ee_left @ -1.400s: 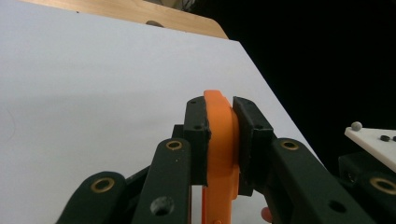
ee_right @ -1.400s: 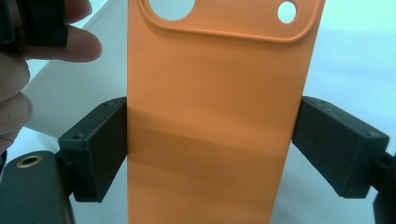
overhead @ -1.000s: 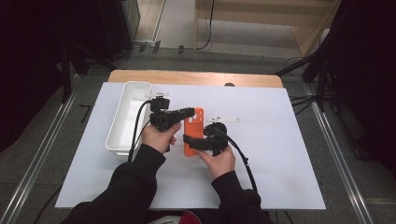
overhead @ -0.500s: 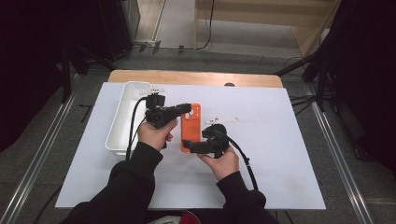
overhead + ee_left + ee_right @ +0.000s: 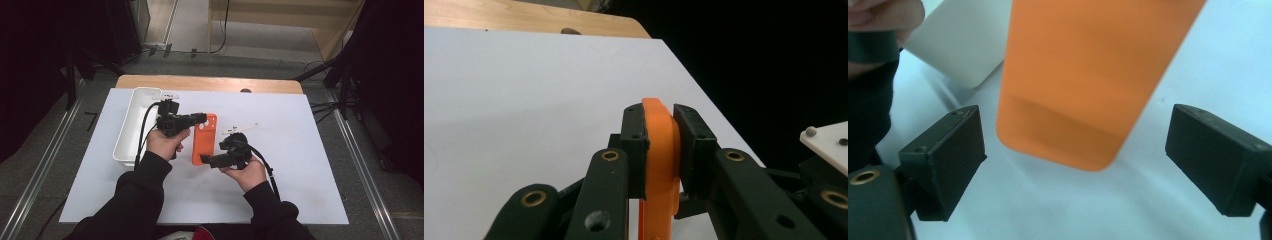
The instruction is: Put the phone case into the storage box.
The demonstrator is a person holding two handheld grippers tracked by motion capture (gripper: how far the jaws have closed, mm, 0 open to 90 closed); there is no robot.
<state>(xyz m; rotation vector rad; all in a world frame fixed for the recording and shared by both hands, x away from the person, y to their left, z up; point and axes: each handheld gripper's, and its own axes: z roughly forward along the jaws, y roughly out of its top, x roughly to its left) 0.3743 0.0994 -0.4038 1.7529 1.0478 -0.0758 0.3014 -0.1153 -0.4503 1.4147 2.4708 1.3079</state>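
An orange phone case (image 5: 204,142) lies lengthwise over the white table cover (image 5: 300,150), near the middle. My left gripper (image 5: 200,119) comes in from the left and is shut on the case's far end. In the left gripper view its jaws pinch the orange edge (image 5: 659,145) from both sides. My right gripper (image 5: 205,160) sits at the case's near end. In the right gripper view its two pads (image 5: 943,155) stand wide apart, with the rounded end of the case (image 5: 1088,75) just ahead of them, untouched.
A long white bin (image 5: 131,125) stands left of the case, close behind the left hand. A wooden table edge (image 5: 210,82) runs along the back. Bare white cover stretches to the right. Dark floor and stands surround the table.
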